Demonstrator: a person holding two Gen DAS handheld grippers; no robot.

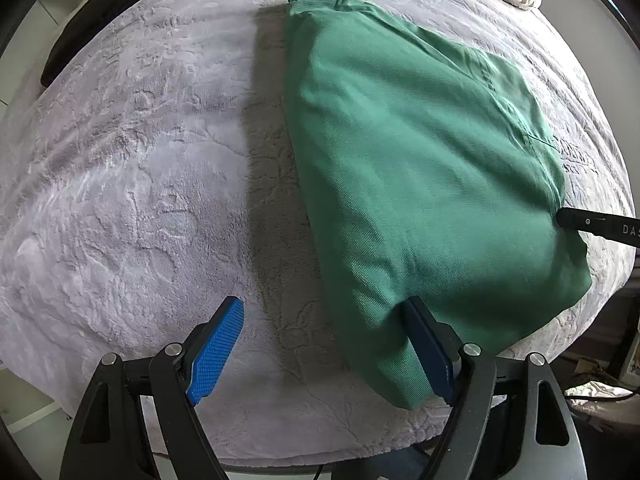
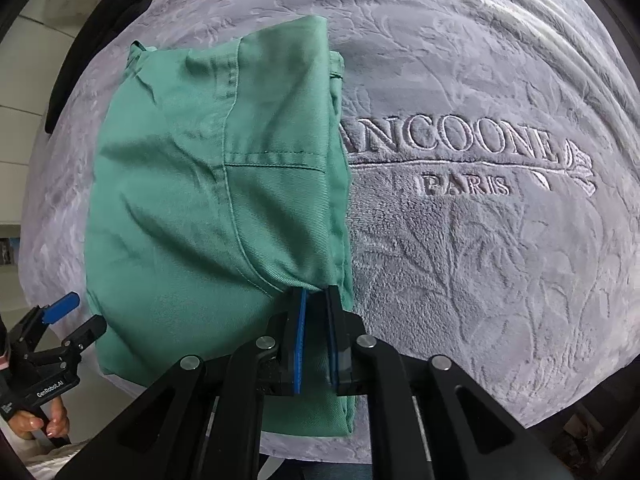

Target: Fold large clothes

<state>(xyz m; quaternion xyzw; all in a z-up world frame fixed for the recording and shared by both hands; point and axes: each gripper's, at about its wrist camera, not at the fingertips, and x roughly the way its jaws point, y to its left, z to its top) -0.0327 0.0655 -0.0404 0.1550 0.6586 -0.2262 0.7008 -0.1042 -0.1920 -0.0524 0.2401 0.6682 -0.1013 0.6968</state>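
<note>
Green garment point(image 1: 420, 168) sits folded on the grey bedspread point(image 1: 140, 160), filling the center-right of the left wrist view. Left tool point(image 1: 324, 344) hangs wide open over its lower corner, while the right tool point(image 2: 316, 300) is clamped on the garment's edge.

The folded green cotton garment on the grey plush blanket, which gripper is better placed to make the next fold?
Right. The right gripper is already shut on the folded green cotton garment at its near edge, so it can probably lift straight away. The left gripper is open, one finger against the cloth, gripping nothing.
</note>
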